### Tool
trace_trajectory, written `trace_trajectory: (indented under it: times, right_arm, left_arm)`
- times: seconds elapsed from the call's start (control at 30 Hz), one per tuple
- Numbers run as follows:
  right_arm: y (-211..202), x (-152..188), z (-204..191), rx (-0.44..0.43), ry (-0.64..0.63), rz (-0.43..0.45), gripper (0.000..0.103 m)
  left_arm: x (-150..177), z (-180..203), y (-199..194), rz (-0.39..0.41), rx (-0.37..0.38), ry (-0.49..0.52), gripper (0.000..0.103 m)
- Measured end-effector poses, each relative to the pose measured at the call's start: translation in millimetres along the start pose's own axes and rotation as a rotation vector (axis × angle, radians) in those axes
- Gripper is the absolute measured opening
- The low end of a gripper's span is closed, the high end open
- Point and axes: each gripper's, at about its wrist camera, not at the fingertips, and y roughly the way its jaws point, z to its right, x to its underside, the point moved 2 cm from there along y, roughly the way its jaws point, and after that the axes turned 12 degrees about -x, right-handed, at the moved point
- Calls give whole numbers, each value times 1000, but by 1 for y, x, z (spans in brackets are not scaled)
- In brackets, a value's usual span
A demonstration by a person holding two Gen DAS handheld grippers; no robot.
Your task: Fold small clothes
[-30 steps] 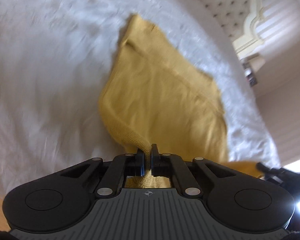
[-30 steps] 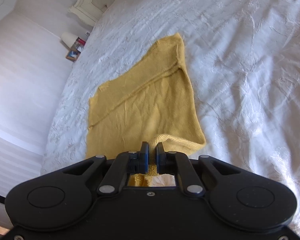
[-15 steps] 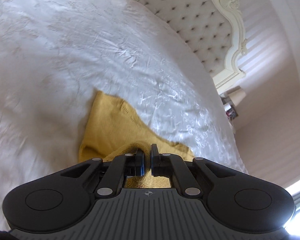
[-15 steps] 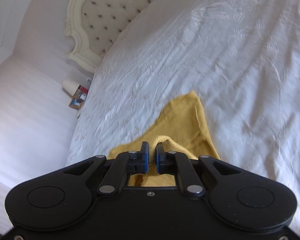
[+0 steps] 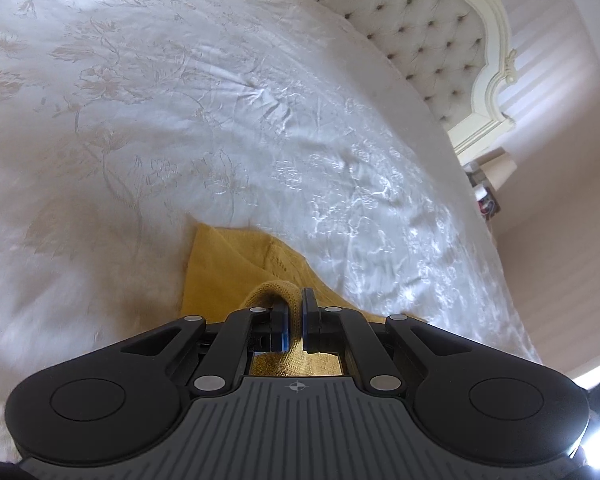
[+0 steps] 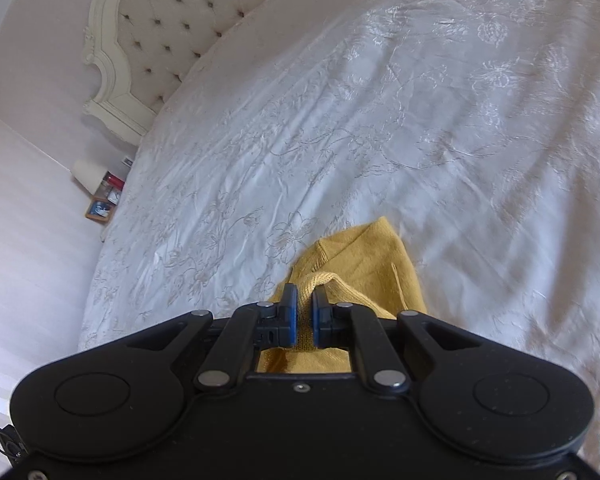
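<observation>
A mustard yellow knit garment (image 5: 236, 264) lies on a white embroidered bedspread (image 5: 140, 120). My left gripper (image 5: 295, 304) is shut on a folded edge of the garment. My right gripper (image 6: 304, 300) is shut on another edge of the same garment (image 6: 372, 256). Both held edges are carried over the part of the garment still lying on the bed, most of which is hidden under the grippers.
A cream tufted headboard (image 5: 420, 20) stands at the far end of the bed, also in the right wrist view (image 6: 172, 24). A bedside stand with a lamp and small items (image 6: 100, 192) sits by the wall. The bedspread (image 6: 420, 100) stretches wide around the garment.
Both grippers have carried the held edges forward over the garment toward the headboard. Much less of the garment shows ahead of them now than a second ago.
</observation>
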Motion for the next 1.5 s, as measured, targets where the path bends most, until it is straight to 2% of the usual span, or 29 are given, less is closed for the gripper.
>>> trace_trajectory:
  times: [0.23,0.47,0.5,0.57,0.6,0.67,0.77,0.83,0.9,0.97,1.03,1.1,1.17,1.23,1.33,1.5]
  right_arm:
    - [40,-15,12,36,-1,-71,15]
    - [63,-29,36,67,31,-111,17]
    - [65,-30,39,75,37,-114,19]
    - [69,-34,47,90,48,-121,21]
    - [71,-36,51,93,60,-123,21]
    - [73,-39,58,107,68,-117,21]
    - [72,-44,63,118,49,-112,21]
    - [68,-46,55,122,-22,-109,21]
    - [64,-46,41,116,-110,-116,23]
    - [59,-39,22,115,-240,-139,27]
    - [56,-27,7,111,-341,-170,54]
    - [54,-9,-7,94,-405,-203,64]
    - [56,10,-18,93,-452,-240,64]
    - [60,30,-26,98,-496,-278,72]
    - [69,58,-30,97,-534,-347,78]
    - [86,78,-31,101,-580,-425,83]
  left_arm:
    - [-6,0,37,-40,-98,24,7]
    - [-10,-10,64,-52,-181,-54,8]
    - [-11,-11,67,-54,-185,-66,12]
    - [-14,-14,71,-57,-192,-93,29]
    - [-15,-16,72,-48,-191,-104,33]
    - [-20,-17,72,-25,-184,-118,52]
    - [-29,-18,71,13,-198,-125,64]
    - [-37,-17,68,34,-223,-119,65]
    - [-41,-11,59,66,-234,-65,66]
    - [-38,4,50,89,-258,52,70]
    - [-24,21,42,95,-270,186,75]
    - [-6,35,36,87,-274,282,76]
    - [18,46,32,77,-281,361,77]
    - [40,54,31,52,-280,402,81]
    - [65,58,35,8,-282,418,83]
    - [74,57,54,-45,-305,437,83]
